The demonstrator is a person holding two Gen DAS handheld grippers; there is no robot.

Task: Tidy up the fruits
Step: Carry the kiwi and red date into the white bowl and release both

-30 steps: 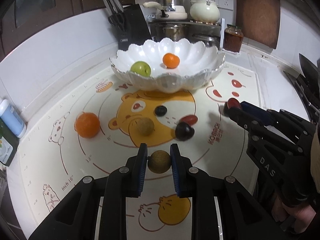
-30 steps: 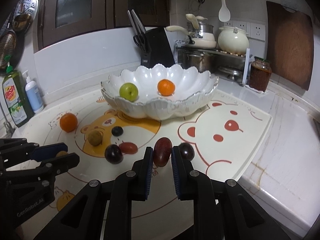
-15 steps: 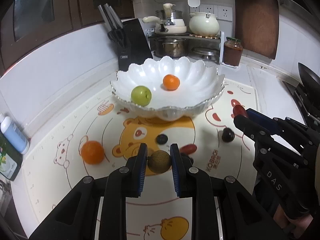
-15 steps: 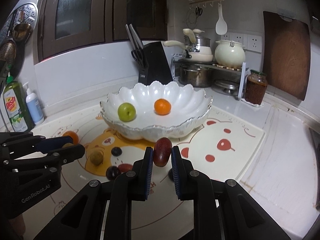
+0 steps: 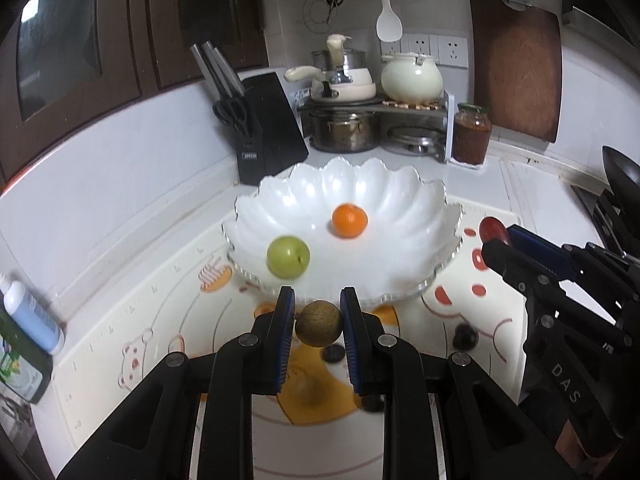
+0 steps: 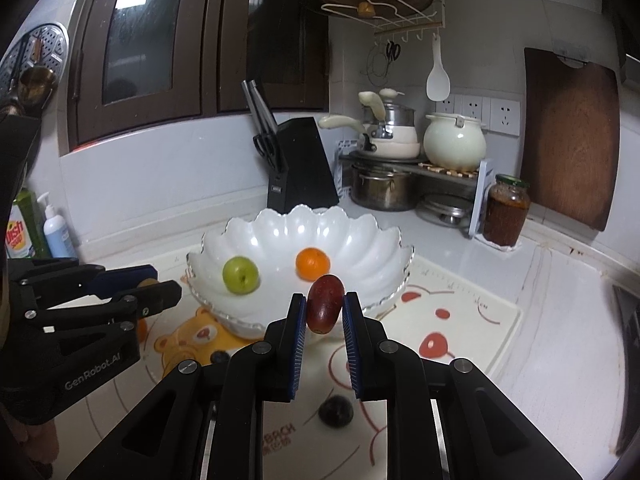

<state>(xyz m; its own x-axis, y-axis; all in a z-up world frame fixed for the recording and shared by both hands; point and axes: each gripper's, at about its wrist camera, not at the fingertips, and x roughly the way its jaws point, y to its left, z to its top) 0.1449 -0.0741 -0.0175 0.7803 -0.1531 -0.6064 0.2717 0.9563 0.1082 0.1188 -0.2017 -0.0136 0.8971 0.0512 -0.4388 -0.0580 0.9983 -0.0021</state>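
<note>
A white scalloped bowl (image 5: 400, 200) (image 6: 360, 236) stands on the bear-print mat and holds a green apple (image 5: 288, 257) (image 6: 240, 275) and an orange (image 5: 349, 221) (image 6: 313, 264). My left gripper (image 5: 319, 316) is shut on a round brown fruit (image 5: 319, 323), raised just before the bowl's near rim. My right gripper (image 6: 324, 312) is shut on a dark red oval fruit (image 6: 325, 303), also raised near the rim; it shows at the right in the left wrist view (image 5: 494, 236). Dark fruits (image 5: 465, 336) (image 6: 335, 411) and another brown fruit (image 5: 310, 392) lie on the mat.
A black knife block (image 5: 268, 120), a pot rack with pots (image 5: 360, 120), a cream kettle (image 5: 412, 78) and a red jar (image 5: 471, 134) stand behind the bowl. Soap bottles (image 5: 32, 320) stand at the left edge. A cutting board (image 5: 516, 76) leans on the wall.
Both grippers have risen with their fruits and moved forward toward the bowl. The mat and loose fruits now lie lower and partly behind the fingers.
</note>
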